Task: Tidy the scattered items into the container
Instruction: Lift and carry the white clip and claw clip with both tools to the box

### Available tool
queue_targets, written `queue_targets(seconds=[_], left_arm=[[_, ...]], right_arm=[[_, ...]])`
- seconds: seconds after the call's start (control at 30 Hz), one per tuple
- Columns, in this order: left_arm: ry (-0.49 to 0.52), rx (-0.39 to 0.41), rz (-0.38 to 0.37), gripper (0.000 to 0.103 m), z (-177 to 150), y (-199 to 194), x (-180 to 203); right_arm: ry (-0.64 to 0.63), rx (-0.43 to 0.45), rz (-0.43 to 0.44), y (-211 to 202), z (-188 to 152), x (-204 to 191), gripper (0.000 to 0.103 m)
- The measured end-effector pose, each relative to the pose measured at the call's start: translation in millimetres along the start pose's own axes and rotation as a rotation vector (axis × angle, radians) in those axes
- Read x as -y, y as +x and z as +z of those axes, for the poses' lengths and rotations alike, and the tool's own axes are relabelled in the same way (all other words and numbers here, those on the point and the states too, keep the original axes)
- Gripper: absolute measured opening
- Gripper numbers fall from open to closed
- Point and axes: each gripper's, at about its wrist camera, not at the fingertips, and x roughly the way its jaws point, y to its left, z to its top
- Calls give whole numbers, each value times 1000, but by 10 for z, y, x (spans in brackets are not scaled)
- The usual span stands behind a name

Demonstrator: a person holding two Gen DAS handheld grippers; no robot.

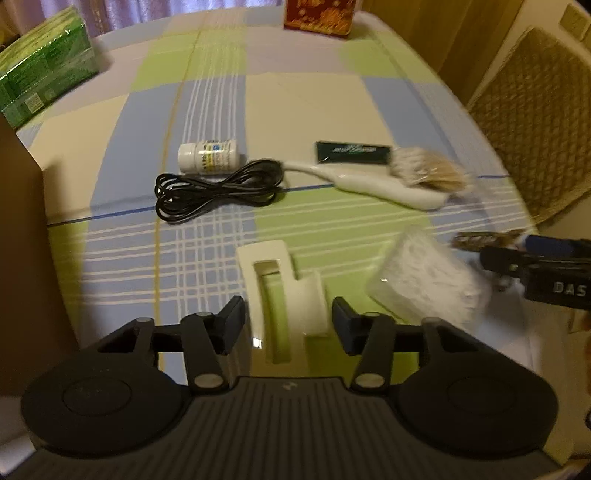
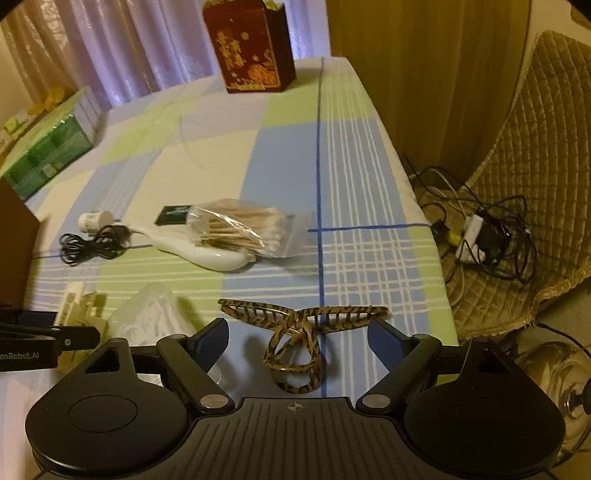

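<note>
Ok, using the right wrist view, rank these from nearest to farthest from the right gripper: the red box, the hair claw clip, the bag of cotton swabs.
1. hair claw clip: between the open fingers of the right gripper.
2. bag of cotton swabs: mid-table, ahead and slightly left, lying over a white brush.
3. red box: standing at the table's far edge.

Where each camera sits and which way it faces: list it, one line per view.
Left wrist: on the left tool, looking forward over the checked tablecloth; its open fingers flank a cream plastic holder; the right tool shows at right.
Right wrist: on the right tool, open around a leopard-print hair claw; the left tool shows at left.
Shared: black cable, red box.
</note>
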Motion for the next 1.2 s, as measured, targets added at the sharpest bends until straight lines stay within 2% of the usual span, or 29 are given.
queue_targets(seconds=[0.03,0.1,0.13,0.17,0.37,0.53,0.67,0.9,1.2], left_arm=[[-8,2,-3,37,-5,7,-17],[-6,12,7,36,-33,-6,-46],[-4,17,16,36,-49,-18,-62],[-6,21,16,36,-67,-37,-86],[1,51,6,36,-197,-246,-155],[-7,86,-10,36,-240,-515,-171],[-16,133,-21,36,-226,-786,-218],[-60,208,-3,36,-241,-1258,-498],[-155,297,72,36,-420,-1821,-1173]], right_arm=[[0,-8,-2,25,1,-3,64],[-14,-3,-23,38,-9,-10,49],[-23,-3,-26,38,-11,-11,35],[-23,-5,-23,36,-14,-4,33],[-27,-9,-11,-81,-101,3,33],[-35,50,-3,-346,-93,-55,33],[-72,110,41,-584,16,-217,33],[-161,181,179,-874,159,-810,33],[-280,235,363,-1057,254,-1807,33]])
